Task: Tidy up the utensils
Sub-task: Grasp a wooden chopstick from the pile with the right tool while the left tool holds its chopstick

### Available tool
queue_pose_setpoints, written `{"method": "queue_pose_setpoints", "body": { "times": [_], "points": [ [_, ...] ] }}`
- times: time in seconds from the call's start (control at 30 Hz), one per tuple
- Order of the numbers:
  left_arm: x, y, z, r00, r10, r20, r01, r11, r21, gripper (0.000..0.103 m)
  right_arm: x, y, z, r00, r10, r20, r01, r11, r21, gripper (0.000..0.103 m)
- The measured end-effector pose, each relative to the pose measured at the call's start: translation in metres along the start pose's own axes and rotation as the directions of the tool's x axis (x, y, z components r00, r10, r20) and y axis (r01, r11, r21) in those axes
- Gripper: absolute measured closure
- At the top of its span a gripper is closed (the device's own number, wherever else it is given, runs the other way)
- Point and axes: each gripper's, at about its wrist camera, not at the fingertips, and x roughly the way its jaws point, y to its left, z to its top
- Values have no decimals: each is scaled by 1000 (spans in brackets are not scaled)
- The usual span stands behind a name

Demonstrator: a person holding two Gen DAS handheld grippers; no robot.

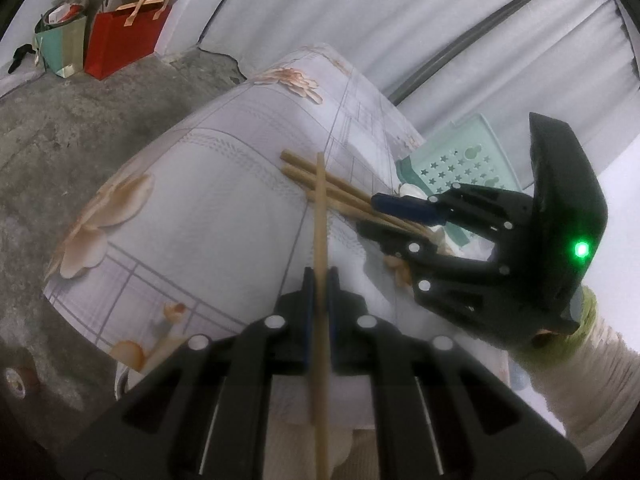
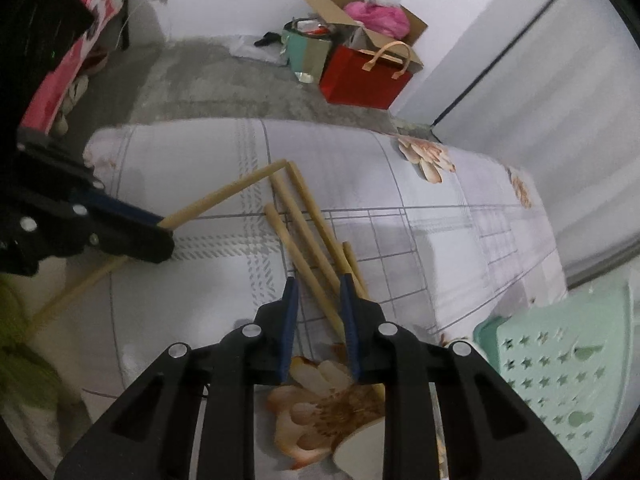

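left gripper [image 1: 320,276]: clamped on one chopstick [image 1: 320,216]
right gripper [image 1: 374,216]: jaws around chopstick pair [image 1: 316,178], contact unclear
surface: floral tablecloth [image 1: 192,200]
beyond: green basket [image 1: 464,164], red bag [image 1: 120,40]

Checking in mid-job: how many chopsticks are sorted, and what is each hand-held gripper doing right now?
Done: nothing visibly sorted; I can't see any chopstick in the green basket.
In hand: the left hand-held gripper is shut on one chopstick. The right hand-held gripper straddles the loose chopsticks on the floral cloth, with no clear grip yet.
Left: gather that bundle, then put everything away.
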Motion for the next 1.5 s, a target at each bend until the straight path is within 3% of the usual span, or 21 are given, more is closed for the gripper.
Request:
{"method": "queue_pose_setpoints", "body": {
  "times": [0.1, 0.2, 0.6, 0.8, 0.97, 1.13, 1.33, 1.5],
  "points": [
    [0, -2, 0, 1000, 0, 1, 0, 1000, 0, 98, 1, 5, 3, 999, -37, -6, 36, 998, -44, 87],
    [0, -1, 0, 1000, 0, 0, 0, 1000, 0, 98, -1, 6, 4, 998, -57, 7, 57, 997, -59, 99],
    [2, -3, 0, 1000, 5, 4, -5, 1000, 5, 98, -17, -1, 5, 994, -90, 59, 90, 996, -6, 100],
    [1, -3, -1, 1000, 9, 8, -9, 1000, 9, 98, -14, -19, 10, 998, -29, 58, 24, 997, 73, 98],
    [1, -4, -2, 1000, 15, 9, -15, 1000, 11, 98, 0, -35, 23, 995, 76, 62, -82, 991, 101, 91],
    [1, -4, -2, 1000, 16, 10, -16, 1000, 10, 98, 16, -43, 36, 978, 204, 32, -206, 974, 97, 89],
    [1, -4, -2, 1000, 19, 8, -19, 1000, 11, 98, 33, -48, 40, 957, 289, -16, -287, 953, 98, 89],
    [1, -4, -2, 1000, 24, 5, -24, 1000, 11, 98, 40, -54, 46, 940, 341, -6, -337, 932, 136, 89]
  ]
}}
